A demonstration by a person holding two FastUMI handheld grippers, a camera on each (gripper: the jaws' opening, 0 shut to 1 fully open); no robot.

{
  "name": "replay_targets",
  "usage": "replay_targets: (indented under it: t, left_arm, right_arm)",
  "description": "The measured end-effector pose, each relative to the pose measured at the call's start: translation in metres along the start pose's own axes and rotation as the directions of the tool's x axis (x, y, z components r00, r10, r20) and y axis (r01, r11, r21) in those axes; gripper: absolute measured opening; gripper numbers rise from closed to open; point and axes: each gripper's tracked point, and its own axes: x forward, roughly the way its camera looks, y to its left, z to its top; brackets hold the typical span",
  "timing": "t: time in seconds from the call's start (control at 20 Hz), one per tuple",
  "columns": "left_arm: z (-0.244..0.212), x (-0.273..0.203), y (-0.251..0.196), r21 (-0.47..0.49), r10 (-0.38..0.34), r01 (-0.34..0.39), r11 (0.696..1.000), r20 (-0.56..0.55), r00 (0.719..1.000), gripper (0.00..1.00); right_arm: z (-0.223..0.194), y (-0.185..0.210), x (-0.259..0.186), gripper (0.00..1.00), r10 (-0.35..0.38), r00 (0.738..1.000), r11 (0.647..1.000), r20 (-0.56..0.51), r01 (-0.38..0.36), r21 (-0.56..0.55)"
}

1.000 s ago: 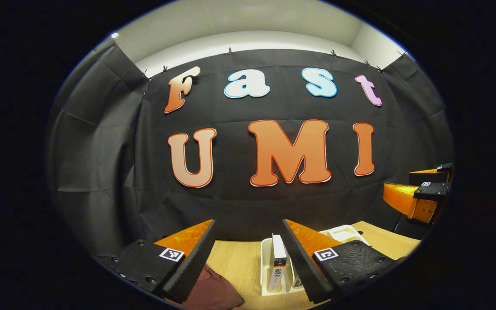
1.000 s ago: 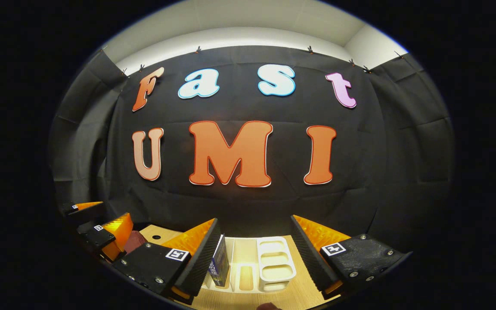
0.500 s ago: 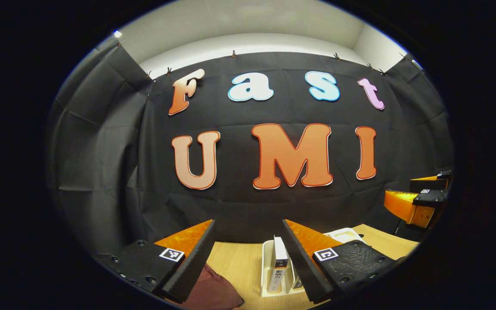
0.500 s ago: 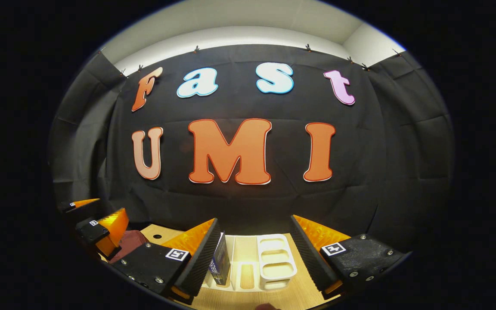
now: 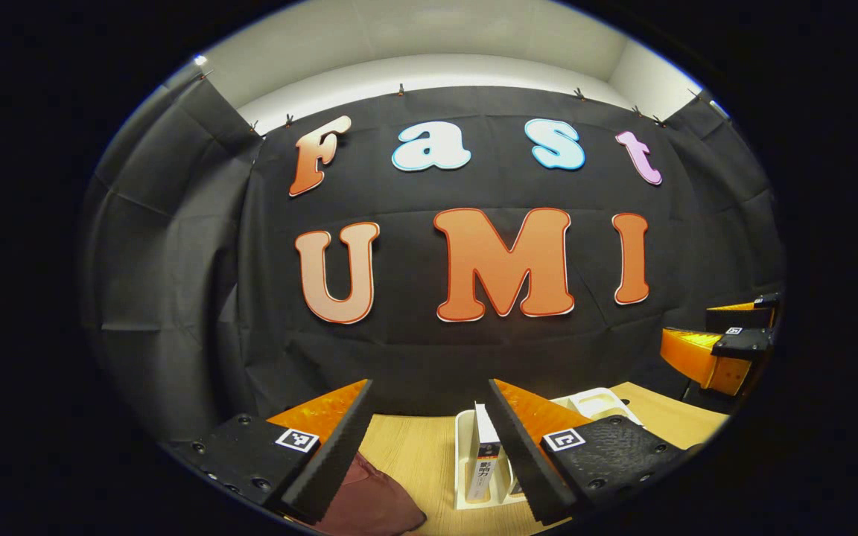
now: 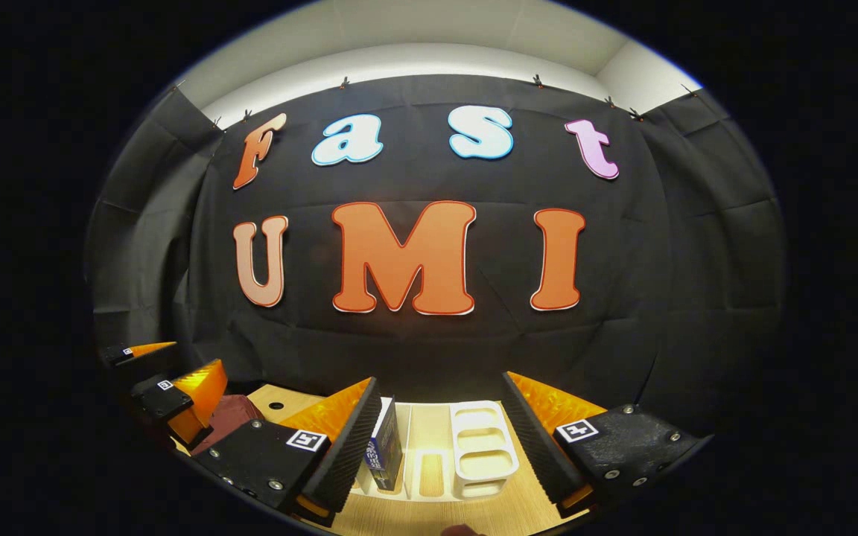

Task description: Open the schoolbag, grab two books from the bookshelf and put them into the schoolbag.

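Note:
A maroon schoolbag lies on the wooden table at the bottom left of the left gripper view. To its right stands a white bookshelf rack with an upright white book. My left gripper hovers open above the table, with nothing between its fingers. In the right gripper view the white rack holds an upright dark blue book beside my left finger. My right gripper is open and empty. The bag shows as a maroon patch at the left.
The black cloth wall stands close behind the table's far edge. The right gripper's fingers hang at the right of the left gripper view. The left gripper's fingers hang at the left of the right gripper view. A small hole marks the table top.
Both views drift only slightly. The rack sits a touch further right in the right gripper view. Both grippers stay open and hold nothing.

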Motion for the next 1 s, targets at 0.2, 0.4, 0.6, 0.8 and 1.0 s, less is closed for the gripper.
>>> replay_targets:
  t: [0.2,0.4,0.6,0.8,1.0]
  left_arm:
    - [-0.005,-0.002,0.003,0.008,0.0,0.001,1.0,-0.013,1.0,0.94]
    - [-0.022,0.002,0.004,0.048,-0.008,0.011,0.999,-0.058,0.998,0.93]
    - [-0.049,0.002,0.008,0.089,-0.017,0.028,0.996,-0.119,0.993,0.94]
    - [-0.091,0.005,0.028,0.168,0.016,0.018,0.986,-0.198,0.98,0.93]
    - [-0.131,0.0,0.041,0.231,0.026,0.038,0.972,-0.268,0.963,0.94]
  right_arm:
    - [-0.002,0.001,0.0,0.96,0.003,1.0,1.0,-0.005,-0.003,-0.001]
    - [-0.009,-0.001,0.0,1.0,-0.002,1.0,1.0,-0.022,0.002,-0.004]
    - [-0.015,-0.006,0.0,0.96,-0.013,0.999,1.0,-0.038,0.013,-0.006]
    - [-0.028,-0.013,0.002,0.96,-0.029,0.997,1.0,-0.072,0.029,-0.005]
    - [-0.042,-0.012,0.005,0.96,-0.018,0.994,1.0,-0.11,0.018,-0.001]
